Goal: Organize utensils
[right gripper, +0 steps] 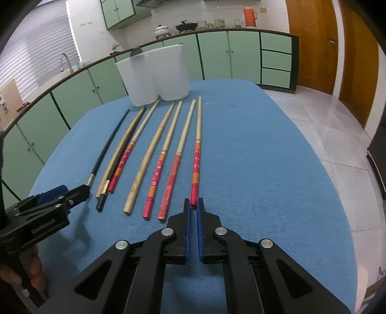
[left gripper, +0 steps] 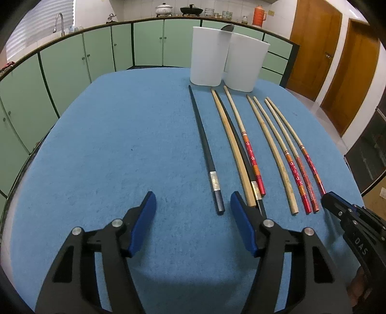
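Right tool point(right gripper: 193, 205) pinching red chopstick point(right gripper: 196, 166) – spoon point(left gripper: 228, 28) in left cup point(left gripper: 207, 56)

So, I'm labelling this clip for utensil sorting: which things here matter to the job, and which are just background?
Job:
chopsticks in a row on the cloth
two white bins behind them
spoon poking from a bin
left tool, open
right tool, nearly shut at a red chopstick's end

Background:
pots
thermos
faucet
cabinets

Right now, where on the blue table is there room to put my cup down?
The blue cloth is bare left of the black chopstick, and again right of the last red chopstick to the table edge. The middle is crowded with chopsticks, and two white tubs fill the far end.
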Tool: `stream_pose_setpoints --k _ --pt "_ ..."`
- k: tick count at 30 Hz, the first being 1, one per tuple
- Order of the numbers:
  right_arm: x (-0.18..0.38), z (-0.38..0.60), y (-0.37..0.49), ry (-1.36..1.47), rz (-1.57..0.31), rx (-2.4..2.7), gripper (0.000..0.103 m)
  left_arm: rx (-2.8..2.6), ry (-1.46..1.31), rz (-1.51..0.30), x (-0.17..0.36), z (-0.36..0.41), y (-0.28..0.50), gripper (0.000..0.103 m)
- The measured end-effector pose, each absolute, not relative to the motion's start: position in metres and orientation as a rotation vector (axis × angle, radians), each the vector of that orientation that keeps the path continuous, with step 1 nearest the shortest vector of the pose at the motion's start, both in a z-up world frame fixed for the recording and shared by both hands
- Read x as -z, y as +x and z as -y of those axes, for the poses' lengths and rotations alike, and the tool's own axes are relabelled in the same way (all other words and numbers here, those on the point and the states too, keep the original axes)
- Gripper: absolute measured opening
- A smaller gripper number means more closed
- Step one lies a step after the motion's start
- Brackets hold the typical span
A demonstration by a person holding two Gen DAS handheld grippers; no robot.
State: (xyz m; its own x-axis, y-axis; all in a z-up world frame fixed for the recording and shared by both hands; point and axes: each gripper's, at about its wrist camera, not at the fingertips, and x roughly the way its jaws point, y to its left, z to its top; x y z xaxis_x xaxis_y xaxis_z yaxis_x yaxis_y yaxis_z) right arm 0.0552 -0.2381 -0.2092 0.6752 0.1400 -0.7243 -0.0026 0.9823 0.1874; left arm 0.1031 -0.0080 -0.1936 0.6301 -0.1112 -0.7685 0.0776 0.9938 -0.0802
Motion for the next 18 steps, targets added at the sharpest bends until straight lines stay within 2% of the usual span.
stream_pose_setpoints --k 1,3,11,13,15,18 --pt "0.209 0.239 0.055 0.179 -0.828 -0.079 0.005 0.104 -0.040 -0.881 0.194 0.008 0.102 0.061" --pt "0.210 0.240 0.055 0.179 -0.828 -0.080 0.005 0.101 -0.036 -0.879 0.194 0.009 0.101 0.051" --pt "0.211 0.240 0.055 0.188 -0.829 -0.084 0.005 0.109 -0.011 -0.881 0.194 0.021 0.100 0.042" --pt "0.212 0.240 0.055 0.187 -0.830 -0.083 0.005 0.103 -0.015 -0.882 0.194 0.021 0.101 0.032" --pt "0.212 0.239 0.056 0.187 -0.832 -0.082 0.005 0.108 -0.022 -0.885 0.194 0.020 0.101 0.011" --pt "0.212 0.238 0.056 0.177 -0.833 -0.078 0.005 0.104 -0.007 -0.890 0.194 0.024 0.101 0.006"
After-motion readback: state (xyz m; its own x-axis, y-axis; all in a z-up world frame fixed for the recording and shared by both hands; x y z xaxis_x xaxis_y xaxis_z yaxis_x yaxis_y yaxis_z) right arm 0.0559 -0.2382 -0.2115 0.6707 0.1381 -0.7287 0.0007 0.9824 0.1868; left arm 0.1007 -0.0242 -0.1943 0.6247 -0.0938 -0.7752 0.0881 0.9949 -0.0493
